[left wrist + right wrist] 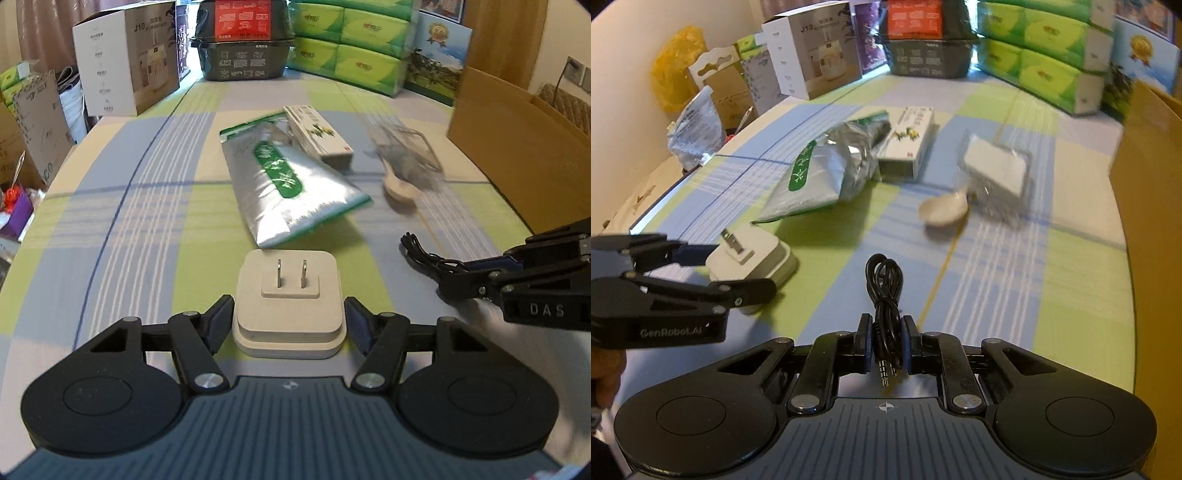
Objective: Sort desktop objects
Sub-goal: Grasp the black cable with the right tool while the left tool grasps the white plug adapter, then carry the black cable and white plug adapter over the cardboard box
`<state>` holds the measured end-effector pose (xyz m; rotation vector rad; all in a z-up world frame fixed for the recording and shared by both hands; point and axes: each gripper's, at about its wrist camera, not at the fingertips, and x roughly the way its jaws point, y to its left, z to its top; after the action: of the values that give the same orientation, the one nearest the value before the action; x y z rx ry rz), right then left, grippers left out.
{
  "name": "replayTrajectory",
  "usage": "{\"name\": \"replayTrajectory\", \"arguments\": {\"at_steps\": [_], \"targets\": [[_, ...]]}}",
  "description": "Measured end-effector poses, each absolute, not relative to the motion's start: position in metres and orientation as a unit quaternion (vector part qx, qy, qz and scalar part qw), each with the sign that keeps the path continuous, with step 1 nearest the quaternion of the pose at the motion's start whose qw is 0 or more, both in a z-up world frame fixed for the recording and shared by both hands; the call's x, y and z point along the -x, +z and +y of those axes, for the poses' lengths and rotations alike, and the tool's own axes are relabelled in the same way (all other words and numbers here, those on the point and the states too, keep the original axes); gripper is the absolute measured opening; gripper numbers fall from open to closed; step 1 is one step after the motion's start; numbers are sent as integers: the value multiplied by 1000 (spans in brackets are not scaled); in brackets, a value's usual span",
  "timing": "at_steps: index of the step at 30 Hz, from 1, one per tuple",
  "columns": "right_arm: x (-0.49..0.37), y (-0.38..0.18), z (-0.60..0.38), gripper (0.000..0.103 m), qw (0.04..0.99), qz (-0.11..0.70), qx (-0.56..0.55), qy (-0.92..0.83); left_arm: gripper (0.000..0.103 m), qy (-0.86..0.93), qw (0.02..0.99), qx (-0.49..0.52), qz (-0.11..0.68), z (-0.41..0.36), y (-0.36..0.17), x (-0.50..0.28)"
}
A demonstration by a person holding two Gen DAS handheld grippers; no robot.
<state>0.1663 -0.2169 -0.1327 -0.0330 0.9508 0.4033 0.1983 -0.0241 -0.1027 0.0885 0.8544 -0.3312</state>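
Charger plug (288,302): white block, prongs up, on the checked tablecloth (140,221) between the left gripper (289,321) fingers, which close against its sides, likely for lifting.
Audio cable (884,291): coiled black bundle pinched narrowly by the right gripper (885,345), jack ends pointing back at the camera.
Unsorted: foil pouch (284,181), medicine box (317,133), white spoon (943,210), clear packet (997,173) lie farther off.
Cardboard box (517,155): at right, probably the sorting bin.

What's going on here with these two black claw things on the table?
A person is sorting clutter on a table with a handheld gripper in each hand. The left gripper clamps a white plug adapter, prongs up. The right gripper pinches a coiled black audio cable. A foil pouch, a small box and a spoon lie beyond.
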Motion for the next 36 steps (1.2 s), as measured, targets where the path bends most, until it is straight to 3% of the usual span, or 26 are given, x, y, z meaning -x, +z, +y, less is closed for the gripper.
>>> {"name": "replayTrajectory", "arguments": {"at_steps": [14,21,36], "targets": [[-93,-131,-226,14,882,435,17,180,60,-177,897,-61,401,-38,-104,-121],[-93,-138,-222,30,891,410,71,181,68,-172,899,-46,399,-33,-105,-126],[-95,-142,-217,26,890,403,81,197,69,-169,903,-39,392,-34,-107,-131]]}}
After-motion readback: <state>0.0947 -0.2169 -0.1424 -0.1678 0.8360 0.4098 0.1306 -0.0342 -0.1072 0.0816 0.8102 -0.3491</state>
